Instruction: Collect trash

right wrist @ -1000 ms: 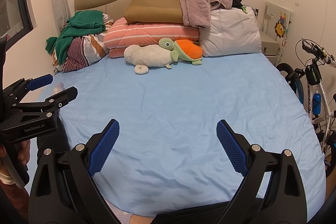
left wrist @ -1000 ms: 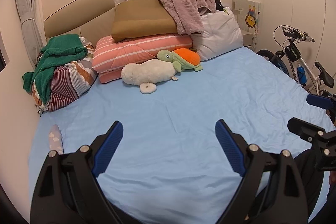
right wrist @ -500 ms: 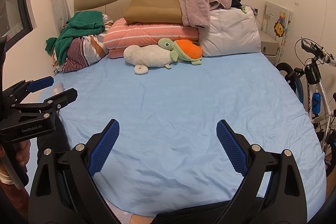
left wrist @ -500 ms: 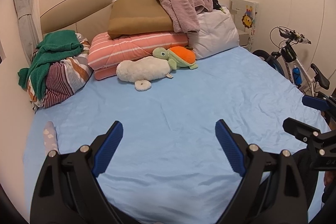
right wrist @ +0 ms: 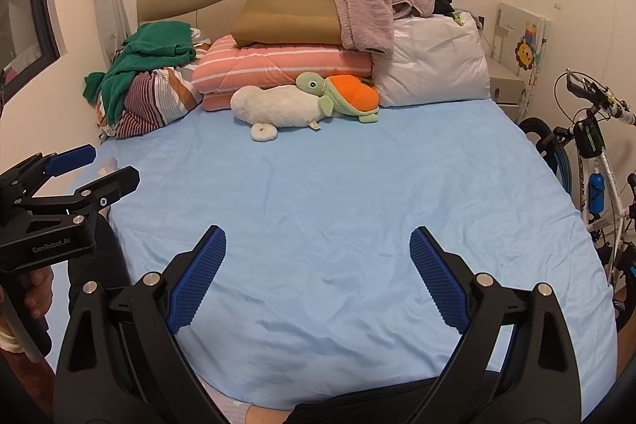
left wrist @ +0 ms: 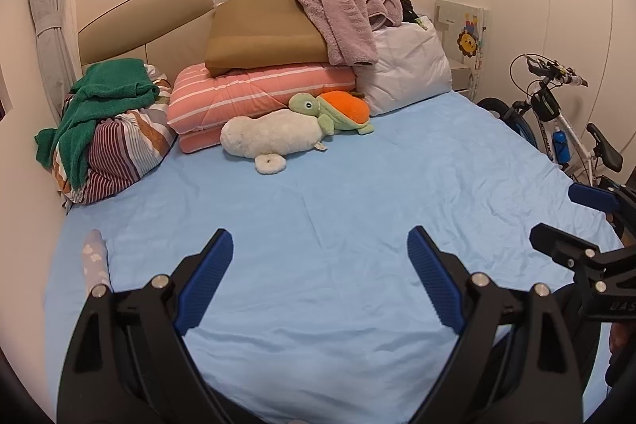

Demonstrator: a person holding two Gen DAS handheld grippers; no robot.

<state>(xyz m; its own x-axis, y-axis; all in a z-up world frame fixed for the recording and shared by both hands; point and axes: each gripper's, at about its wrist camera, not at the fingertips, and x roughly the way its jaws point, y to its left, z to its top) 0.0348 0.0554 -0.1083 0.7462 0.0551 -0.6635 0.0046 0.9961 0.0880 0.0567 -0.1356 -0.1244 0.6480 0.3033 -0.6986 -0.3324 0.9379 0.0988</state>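
Observation:
A small pale patterned item [left wrist: 95,261] lies on the blue bed sheet [left wrist: 318,225] near the bed's left edge; it peeks out behind the left gripper in the right wrist view [right wrist: 106,165]. I cannot tell what it is. My left gripper [left wrist: 320,257] is open and empty above the foot of the bed, to the right of that item. My right gripper [right wrist: 318,253] is open and empty over the sheet [right wrist: 338,205] further right. Each gripper shows at the edge of the other's view.
At the headboard lie a white plush [left wrist: 270,138], a green and orange turtle plush [left wrist: 334,110], a striped pink quilt [left wrist: 258,90], a brown bag [left wrist: 262,34], a purple towel [left wrist: 346,14], a white pillow [left wrist: 405,66] and green clothes [left wrist: 99,98]. A bicycle [left wrist: 556,130] stands at the right.
The left wrist view has swung a little, so the pillows and toys shifted left then back right. Both grippers stay open and empty. The right wrist view is nearly unchanged.

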